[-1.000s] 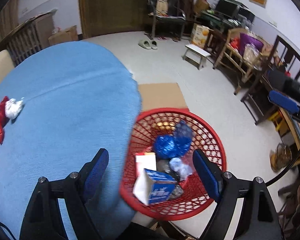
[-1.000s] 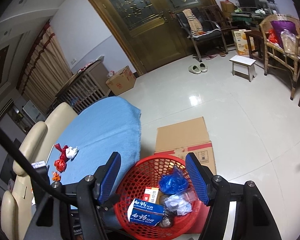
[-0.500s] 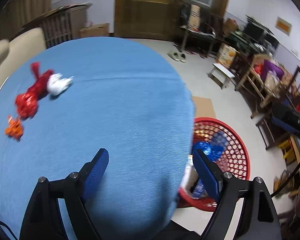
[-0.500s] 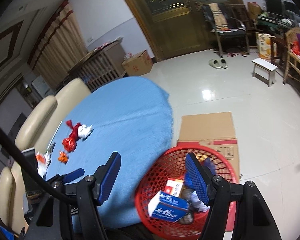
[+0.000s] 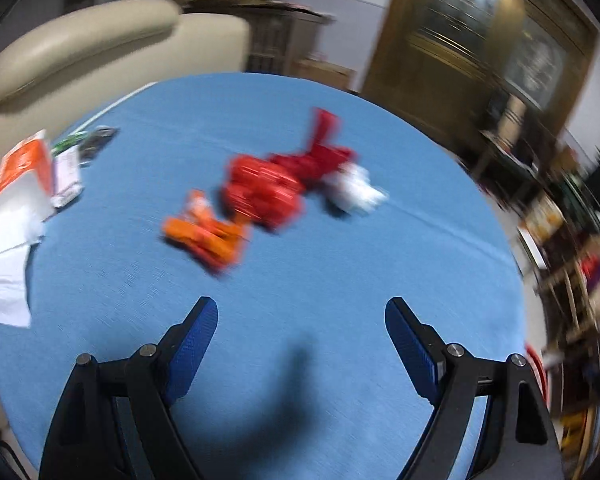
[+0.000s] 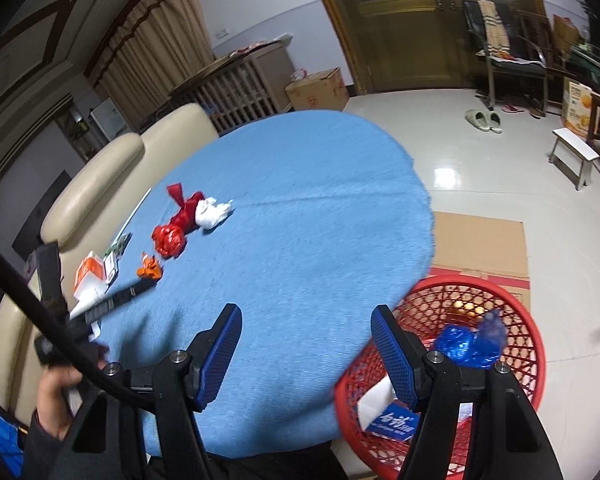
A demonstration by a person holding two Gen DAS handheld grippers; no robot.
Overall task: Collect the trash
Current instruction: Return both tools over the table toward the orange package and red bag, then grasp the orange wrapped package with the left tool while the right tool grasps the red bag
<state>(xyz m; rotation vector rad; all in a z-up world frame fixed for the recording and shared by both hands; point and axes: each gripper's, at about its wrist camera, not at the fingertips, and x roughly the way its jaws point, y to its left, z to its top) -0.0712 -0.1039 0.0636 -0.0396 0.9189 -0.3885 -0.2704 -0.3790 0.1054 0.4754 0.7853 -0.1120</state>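
- My left gripper hangs over the near part of the blue-covered round table, its blue pads spread wide with only cloth between them.
- My right gripper is also parted and empty, straddling the table's near right edge.
- Just off that edge, on the floor, I see the red mesh basket; it holds a blue crumpled bag, a blue-and-white box and other bits I cannot make out.
- A flattened cardboard sheet lies under and beyond the basket.
- Past my left gripper, toward the middle of the table, the trash lies in a loose cluster: an orange wrapper nearest, a red crumpled wrapper touching it, and a white crumpled wad against the red one's right side.
- At the table's left edge sit an orange-and-white carton and white tissue.
- Beyond the far edge stands a cream chair.
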